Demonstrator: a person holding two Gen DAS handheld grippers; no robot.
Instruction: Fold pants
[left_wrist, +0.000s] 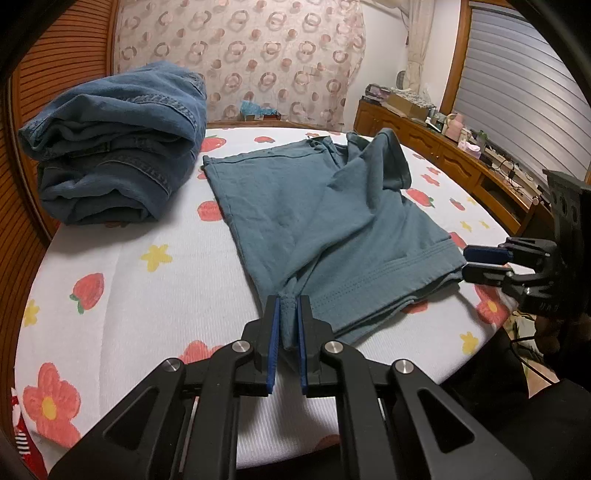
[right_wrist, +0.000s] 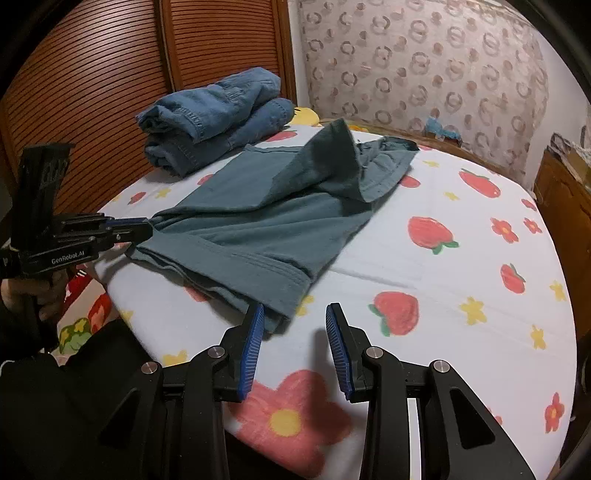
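Teal-grey pants (left_wrist: 317, 221) lie partly folded on the strawberry-print bed (left_wrist: 147, 280), with one flap turned up at the far end. My left gripper (left_wrist: 289, 306) is shut on a pinched corner of the pants at their near edge; it also shows in the right wrist view (right_wrist: 147, 227). My right gripper (right_wrist: 295, 317) is open, its left finger just touching the near corner of the pants (right_wrist: 258, 229). In the left wrist view the right gripper (left_wrist: 466, 263) sits at the waistband corner.
A folded stack of blue jeans (left_wrist: 118, 147) lies at the far left of the bed, also in the right wrist view (right_wrist: 218, 114). A slatted wooden wardrobe (right_wrist: 110, 74) stands behind it. A cluttered wooden sideboard (left_wrist: 461, 155) runs along the right.
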